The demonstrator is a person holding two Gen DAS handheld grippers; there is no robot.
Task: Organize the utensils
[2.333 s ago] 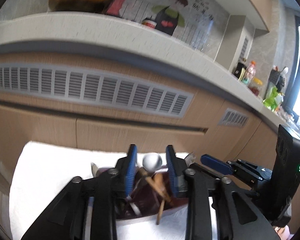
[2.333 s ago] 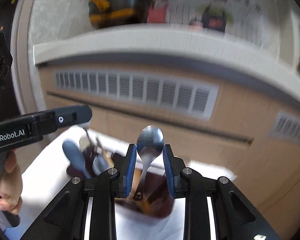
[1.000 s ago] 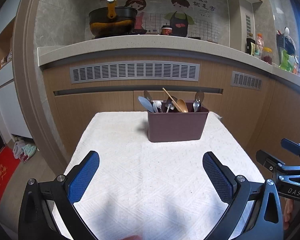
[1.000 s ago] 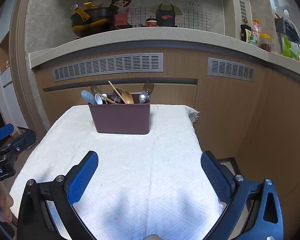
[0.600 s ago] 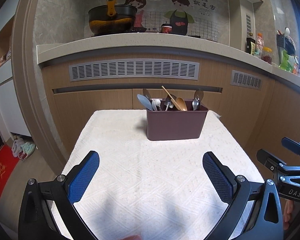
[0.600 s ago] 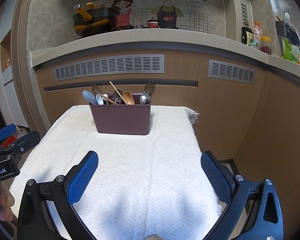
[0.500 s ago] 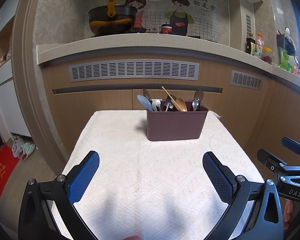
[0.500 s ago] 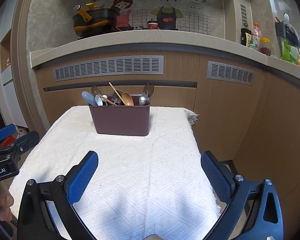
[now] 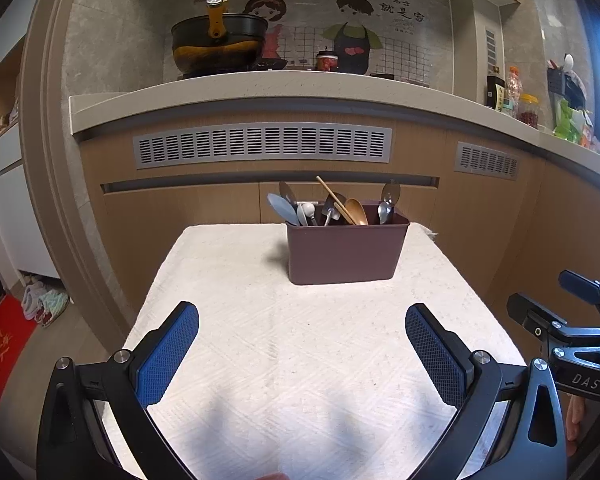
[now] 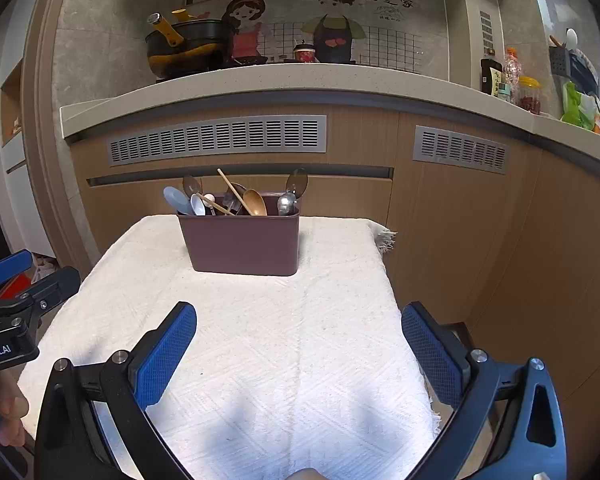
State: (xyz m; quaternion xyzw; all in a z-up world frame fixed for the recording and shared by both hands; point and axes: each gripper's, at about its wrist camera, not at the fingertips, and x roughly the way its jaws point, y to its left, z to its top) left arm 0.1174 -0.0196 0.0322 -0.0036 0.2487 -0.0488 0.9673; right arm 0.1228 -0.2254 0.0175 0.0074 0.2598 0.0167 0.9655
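Observation:
A dark brown utensil holder (image 9: 346, 252) stands at the far end of a table with a white cloth (image 9: 300, 340); it also shows in the right wrist view (image 10: 242, 244). Several spoons stand in it, among them a wooden spoon (image 9: 356, 212), a blue spoon (image 9: 282, 208) and a metal spoon (image 10: 296, 184). My left gripper (image 9: 302, 320) is open and empty, well short of the holder. My right gripper (image 10: 298, 320) is open and empty too, also back from the holder. Each gripper shows at the edge of the other's view.
A wooden cabinet front with grey vents (image 9: 262, 144) stands behind the table under a pale counter (image 10: 300, 84). A black and yellow pot (image 9: 216, 44) sits on the counter. Jars and bags (image 10: 528, 92) stand at the right. The cloth's right edge (image 10: 388, 236) overhangs the floor.
Both grippers had spoons between their fingers over the holder 2.3 s ago. Since then they opened and pulled back. Over the last second nothing has visibly moved.

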